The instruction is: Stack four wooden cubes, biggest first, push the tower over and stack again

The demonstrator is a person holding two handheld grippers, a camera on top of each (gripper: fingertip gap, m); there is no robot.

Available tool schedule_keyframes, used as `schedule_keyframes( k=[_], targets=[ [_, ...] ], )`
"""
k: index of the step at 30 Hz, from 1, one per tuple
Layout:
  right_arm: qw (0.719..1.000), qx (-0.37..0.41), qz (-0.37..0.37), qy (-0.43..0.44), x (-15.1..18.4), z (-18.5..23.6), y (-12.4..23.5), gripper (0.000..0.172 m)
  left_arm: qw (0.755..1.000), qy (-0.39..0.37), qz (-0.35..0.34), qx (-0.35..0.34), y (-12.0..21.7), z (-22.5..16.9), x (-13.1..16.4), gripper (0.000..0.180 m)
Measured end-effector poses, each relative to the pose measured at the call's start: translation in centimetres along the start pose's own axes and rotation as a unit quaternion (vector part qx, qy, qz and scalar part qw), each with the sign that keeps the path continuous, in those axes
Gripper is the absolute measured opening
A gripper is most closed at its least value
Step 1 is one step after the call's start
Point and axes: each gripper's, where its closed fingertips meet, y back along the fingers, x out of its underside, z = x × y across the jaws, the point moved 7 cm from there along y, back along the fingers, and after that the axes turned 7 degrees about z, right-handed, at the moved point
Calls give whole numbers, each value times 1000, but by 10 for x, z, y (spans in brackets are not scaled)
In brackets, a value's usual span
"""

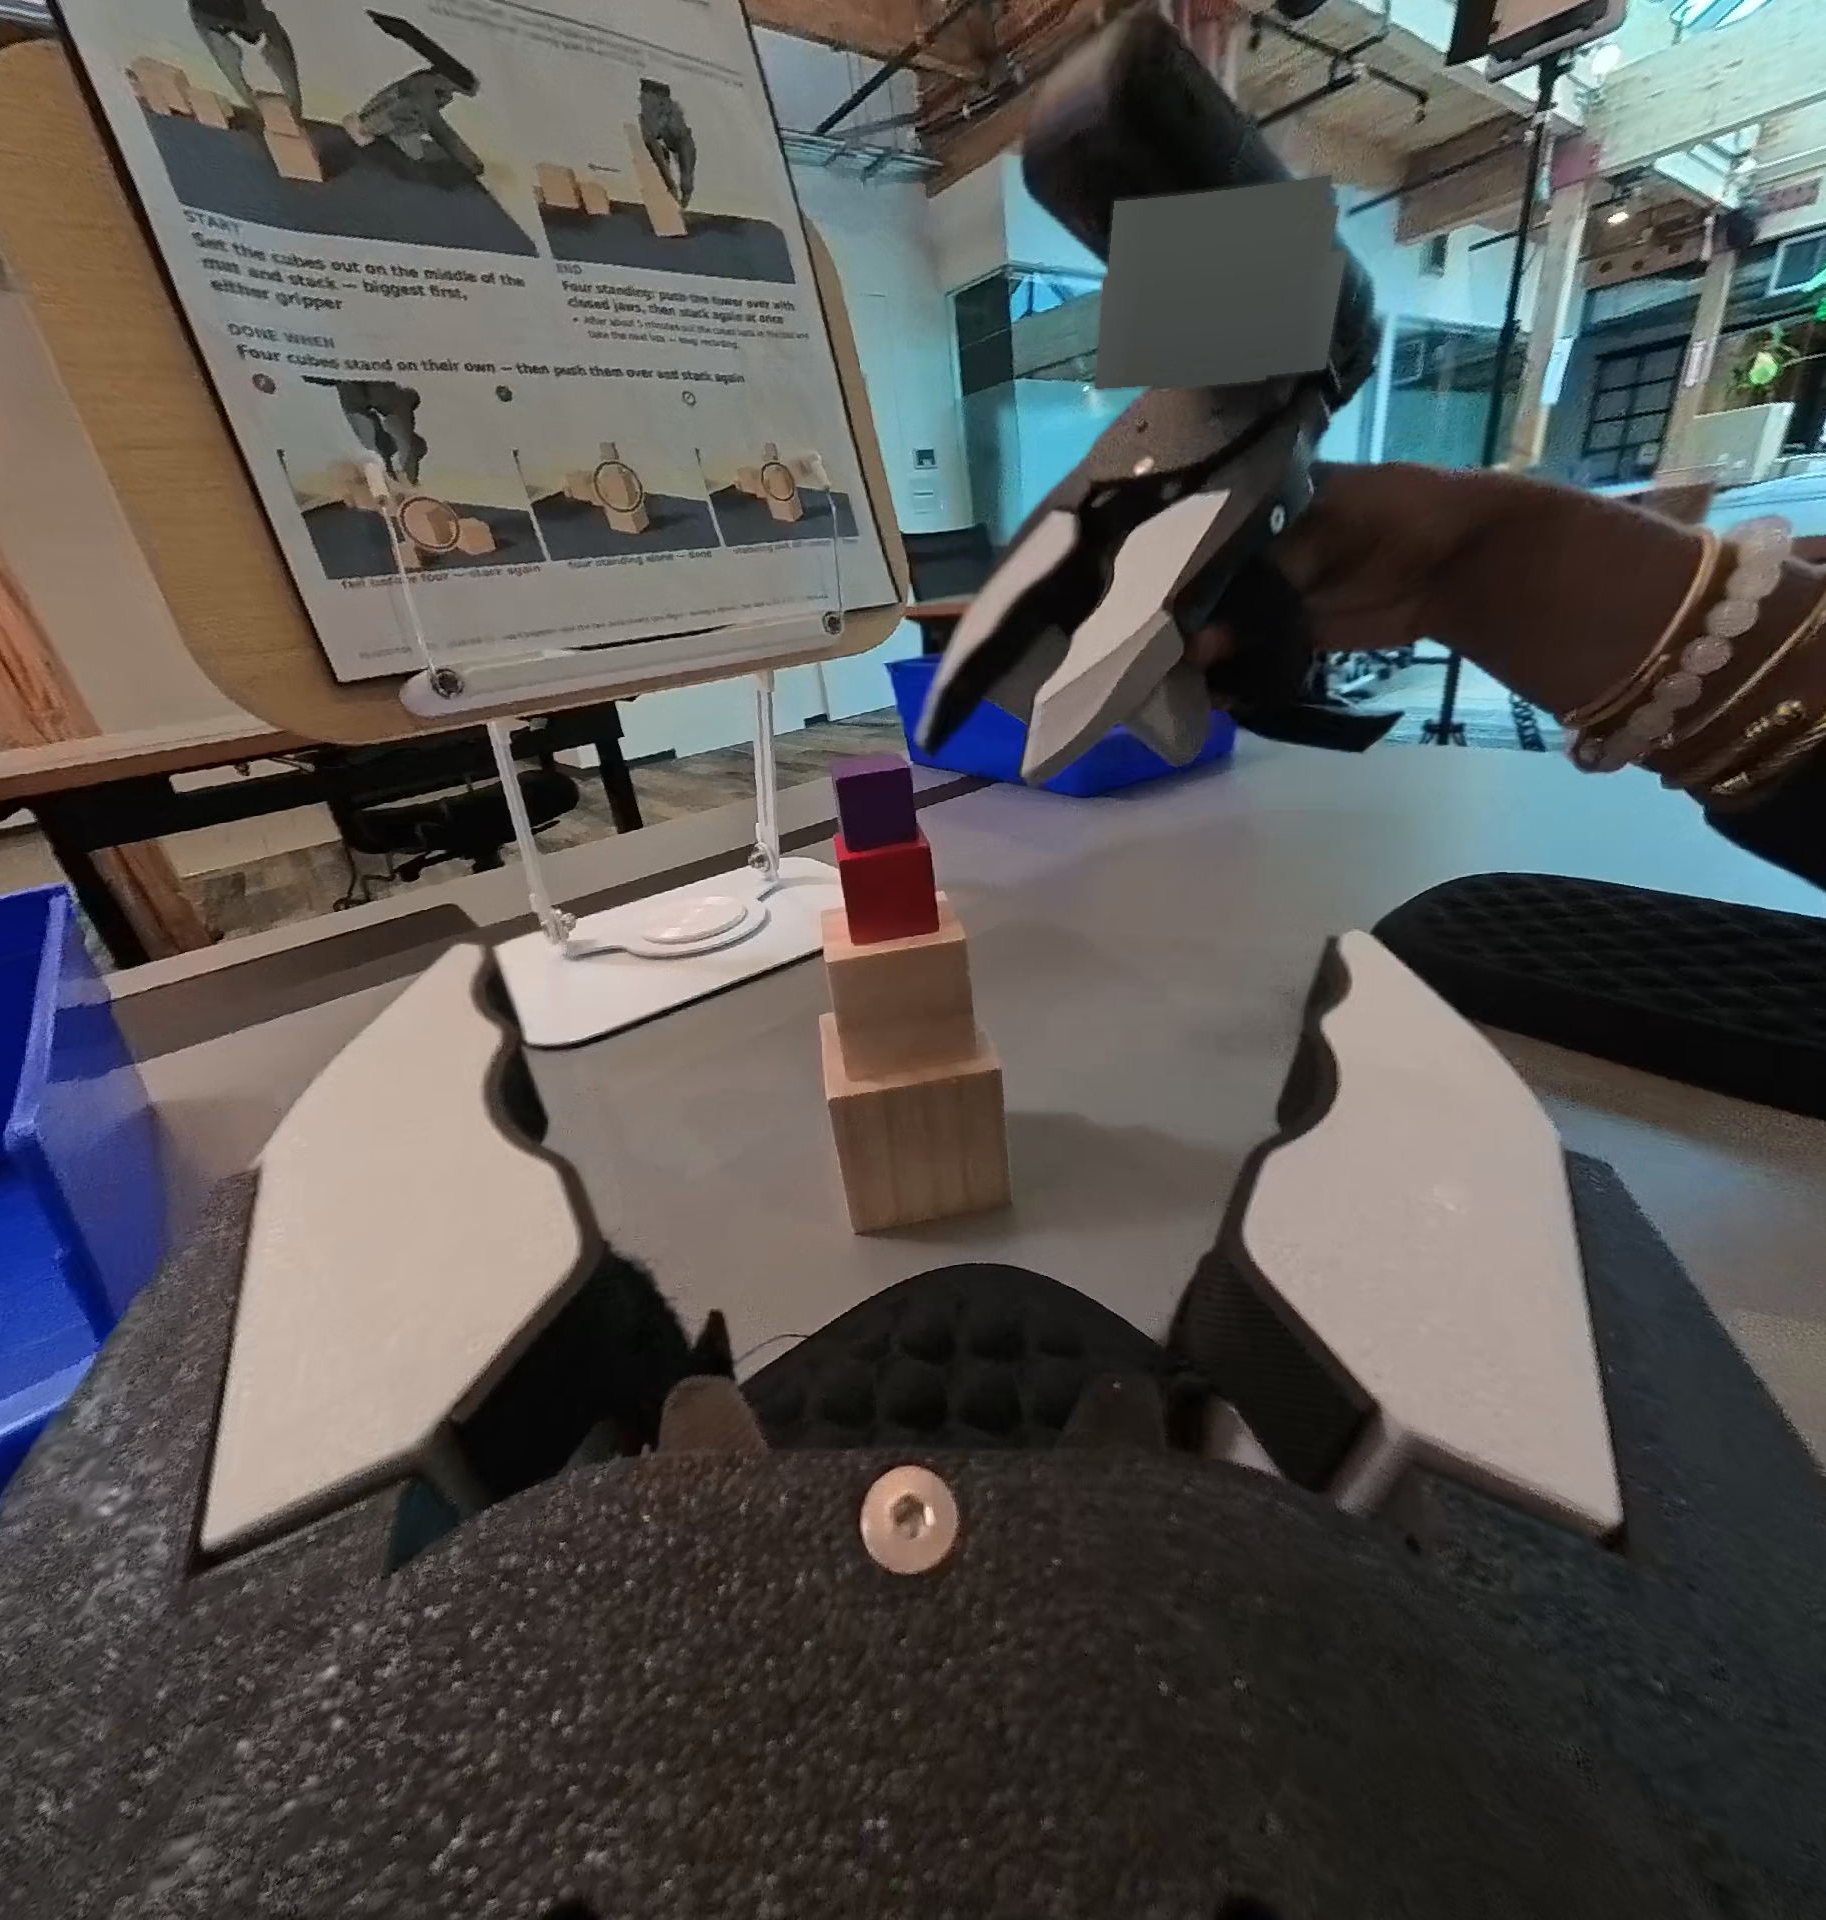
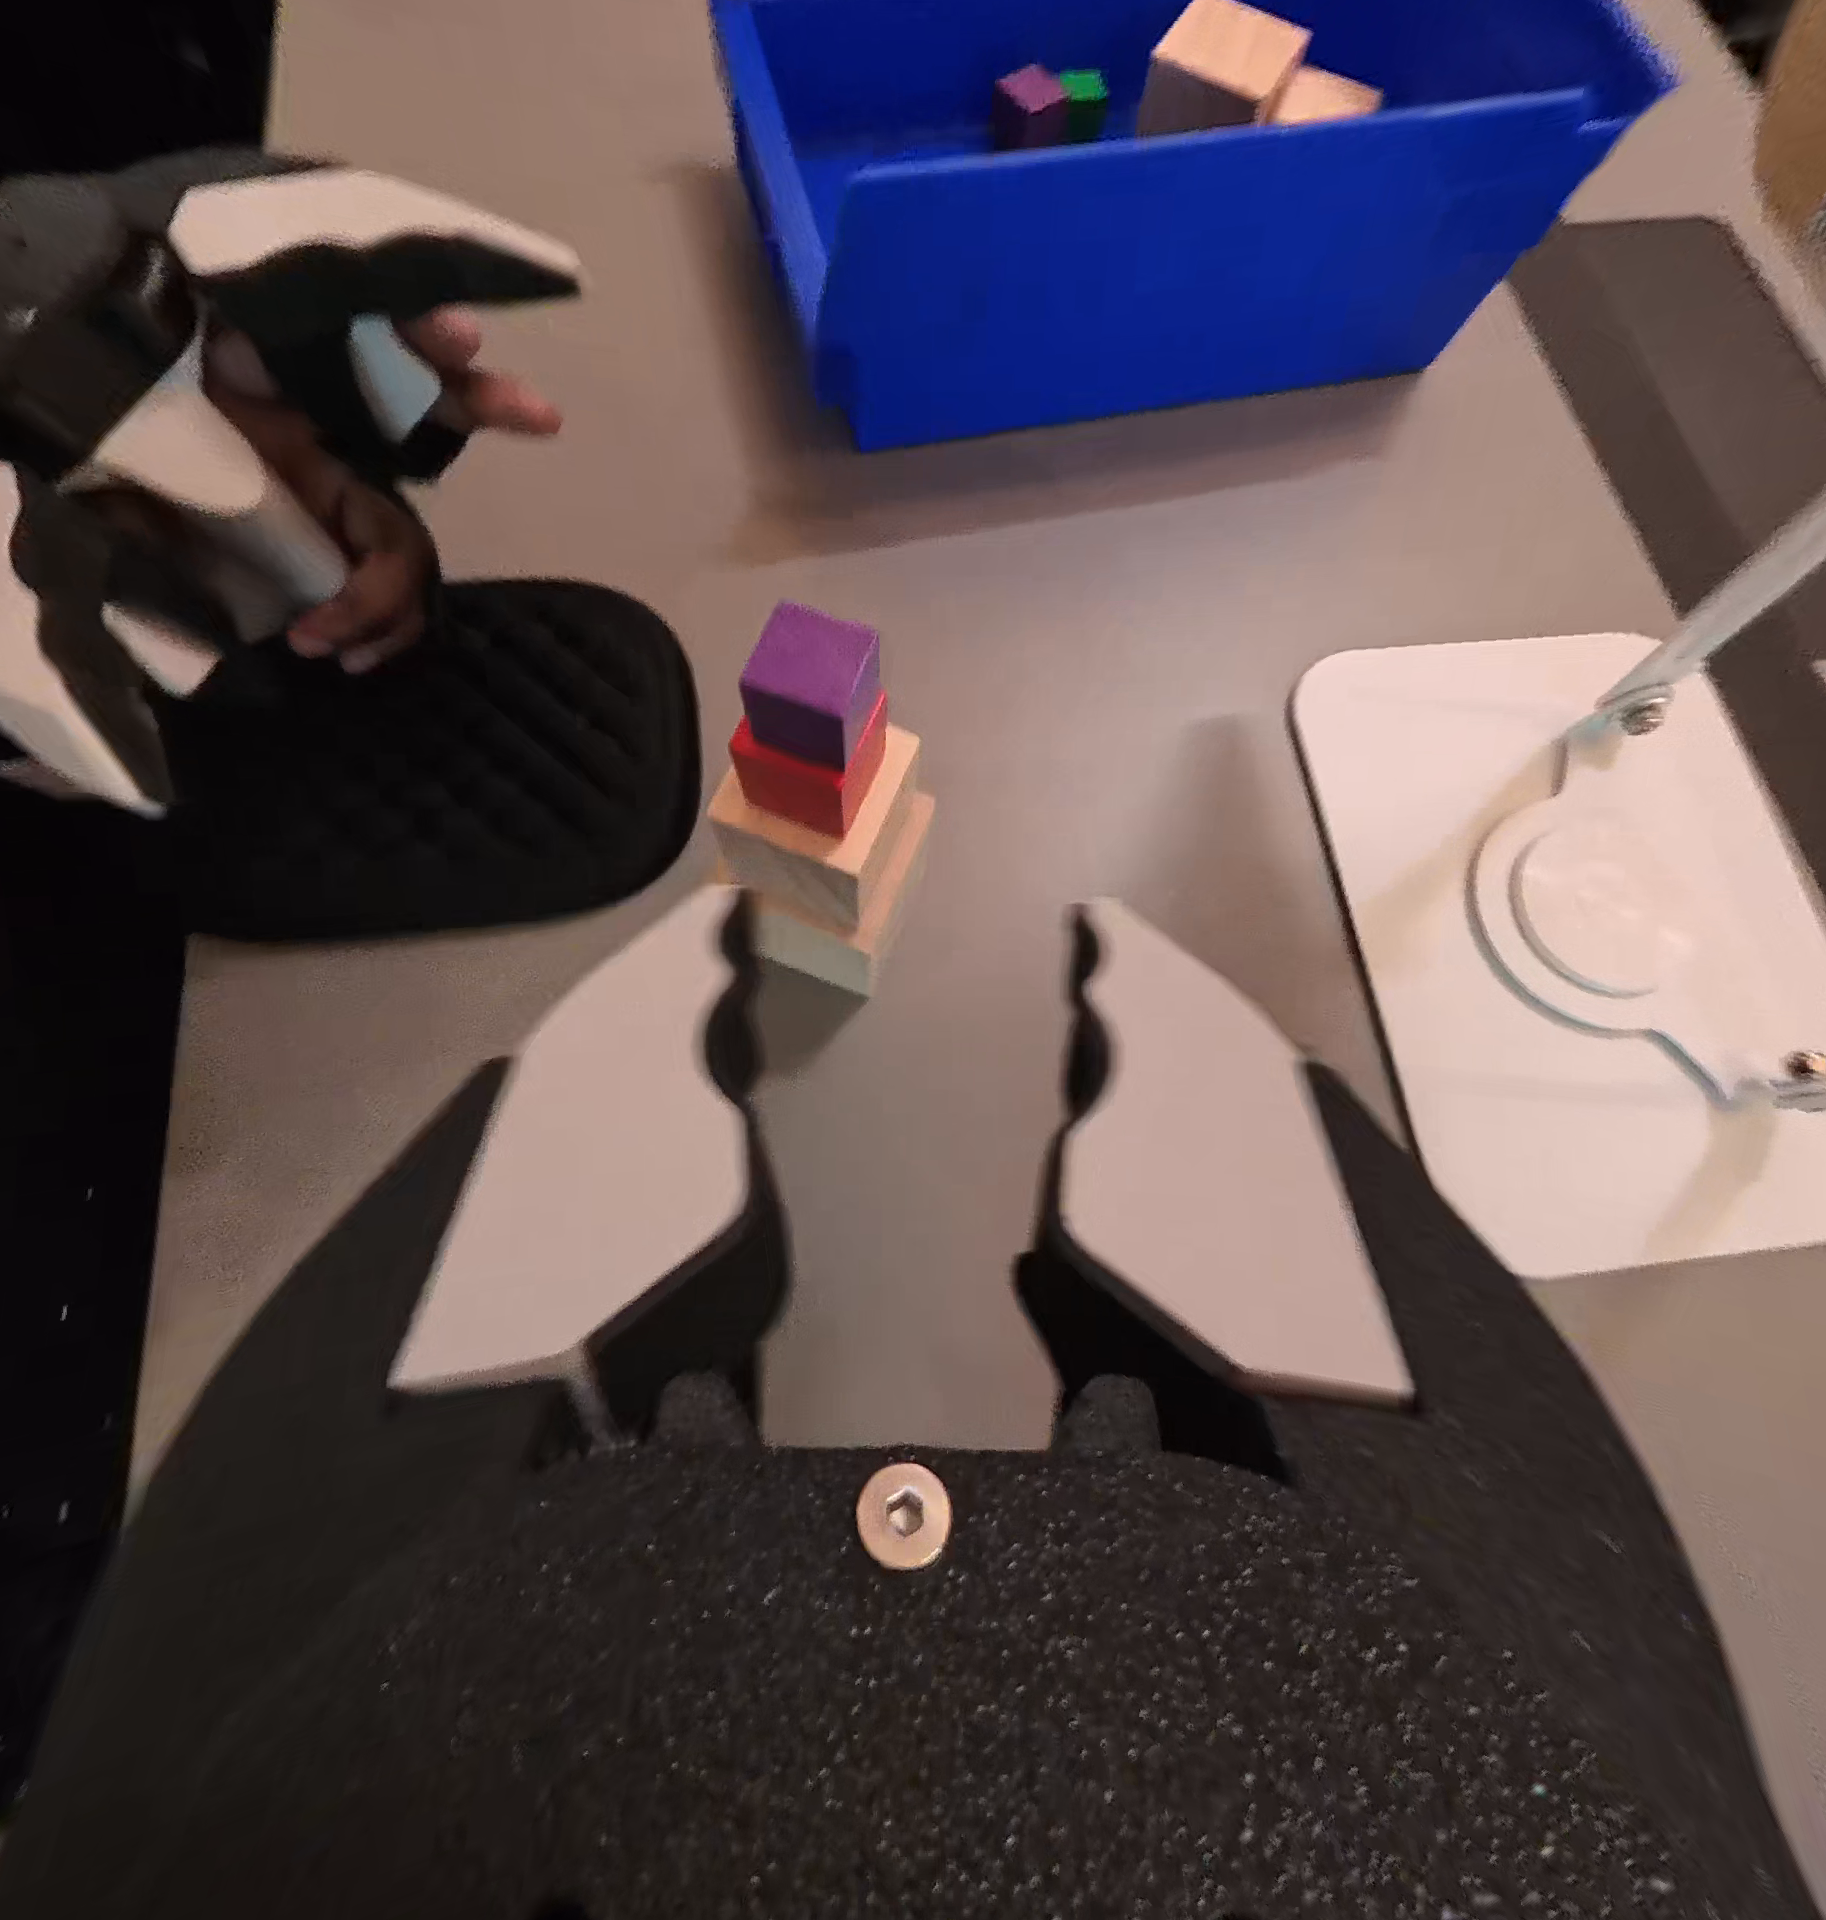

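Cube tower (image 1: 914, 1013) stands on the grey worktop (image 1: 1252, 935), four high: big wooden cube (image 1: 919, 1138) at the base, smaller wooden cube (image 1: 896, 982) on it, then red cube (image 1: 886, 888), purple cube (image 1: 873, 800) on top. Each layer is slightly offset but upright.

Left gripper (image 1: 904, 1049): fingers spread wide, nothing held. The tower is just ahead, between the fingertip lines, with clear gaps on both sides and no contact.

Right gripper (image 2: 904, 914): fingers partly open, nothing held, hanging above and beside the tower. In the left wrist view it hangs up and to the right of the purple cube, not touching it. In its own view its left fingertip overlaps the base cube, but that is line of sight only.

Around it: black mesh pad (image 2: 421, 758) beside the tower, white stand base (image 2: 1574, 935) on the other side carrying an instruction sheet (image 1: 493, 312). Blue bin (image 2: 1148, 229) farther back holds more cubes, wooden, purple and green. Second blue bin (image 1: 26, 1143) sits at the left edge of the left wrist view. A hand (image 1: 1460, 582) with bracelets holds the right gripper.
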Motion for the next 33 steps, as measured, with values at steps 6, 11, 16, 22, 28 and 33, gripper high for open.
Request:
schedule_keyframes(
  k=[6,11,16,22,28,33],
  targets=[
    [999,-51,0,-10,29,-20,-15,0,1000,3,17,-8,-3,1,2,146],
    [998,-61,27,13,35,-16,-34,0,1000,8,16,-7,-3,2,2,146],
    [995,-69,53,42,28,-6,-47,0,1000,12,14,-6,-2,2,1,146],
    [994,-69,58,61,21,2,-53,0,1000,13,11,-6,-2,3,1,146],
    [993,-67,60,71,17,5,-54,0,1000,15,9,-6,-1,3,1,146],
    [993,-70,58,76,12,8,-56,0,1000,16,8,-6,-1,3,1,145]
  ],
)
